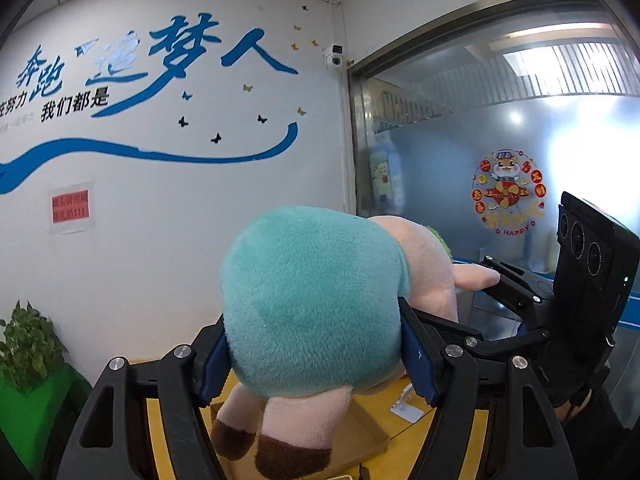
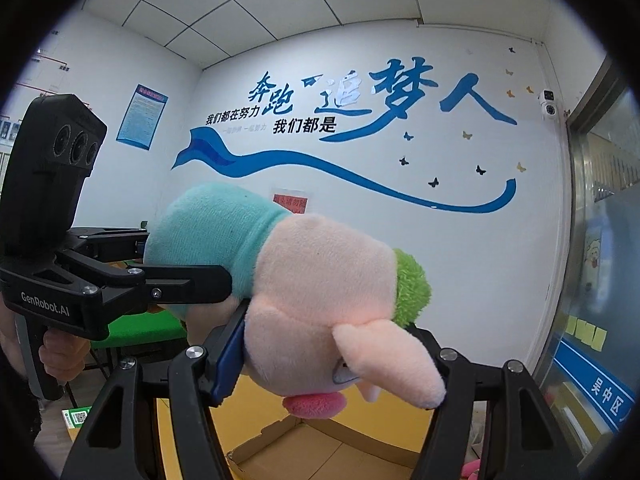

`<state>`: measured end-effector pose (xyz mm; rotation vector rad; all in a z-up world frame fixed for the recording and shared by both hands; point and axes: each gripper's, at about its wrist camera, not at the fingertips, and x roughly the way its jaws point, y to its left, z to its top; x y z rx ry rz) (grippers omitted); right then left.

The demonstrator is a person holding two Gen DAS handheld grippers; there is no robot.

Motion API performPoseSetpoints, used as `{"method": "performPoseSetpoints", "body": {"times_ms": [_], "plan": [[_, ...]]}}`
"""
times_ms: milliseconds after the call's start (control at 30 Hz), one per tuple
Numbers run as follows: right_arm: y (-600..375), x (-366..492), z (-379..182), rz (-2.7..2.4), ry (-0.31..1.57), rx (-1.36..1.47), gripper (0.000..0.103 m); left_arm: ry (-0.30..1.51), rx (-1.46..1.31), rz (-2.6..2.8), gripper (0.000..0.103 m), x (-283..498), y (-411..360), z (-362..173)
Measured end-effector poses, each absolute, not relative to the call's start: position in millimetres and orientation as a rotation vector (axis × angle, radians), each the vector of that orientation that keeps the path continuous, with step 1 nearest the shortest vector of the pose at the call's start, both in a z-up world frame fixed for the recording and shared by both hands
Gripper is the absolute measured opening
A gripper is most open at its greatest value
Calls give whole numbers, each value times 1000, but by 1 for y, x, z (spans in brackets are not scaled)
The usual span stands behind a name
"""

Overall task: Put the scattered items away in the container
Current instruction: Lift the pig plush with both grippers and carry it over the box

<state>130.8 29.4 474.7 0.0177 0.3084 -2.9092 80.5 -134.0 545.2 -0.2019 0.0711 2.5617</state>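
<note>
A plush pig toy (image 1: 312, 300) in a teal shirt, with pink head, green hat and brown feet, hangs in the air between both grippers. My left gripper (image 1: 316, 364) is shut on its teal body. My right gripper (image 2: 332, 356) is shut on its pink head (image 2: 320, 300). The right gripper also shows in the left wrist view (image 1: 516, 292), and the left gripper in the right wrist view (image 2: 180, 276). A shallow cardboard box (image 2: 320, 452) lies open on the yellow table (image 2: 248, 412) below the toy; it also shows in the left wrist view (image 1: 360, 440).
A white holder (image 1: 406, 406) lies on the yellow table beside the box. A green table (image 2: 136, 332) and a potted plant (image 1: 28, 344) stand by the white wall. A frosted glass partition (image 1: 500, 160) is at the right. Something pink (image 2: 472, 470) lies near the box.
</note>
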Motion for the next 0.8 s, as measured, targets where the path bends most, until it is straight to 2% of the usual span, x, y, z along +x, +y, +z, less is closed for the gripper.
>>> {"method": "performPoseSetpoints", "body": {"times_ms": [233, 600, 800], "plan": [[53, 5, 417, -2897, 234, 190, 65, 30, -375, 2540, 77, -62, -125, 471], [93, -235, 221, -2806, 109, 700, 65, -124, -846, 2447, 77, -298, -119, 259], [95, -308, 134, -2730, 44, 885, 65, -168, -1026, 2415, 77, -362, -127, 170]]}}
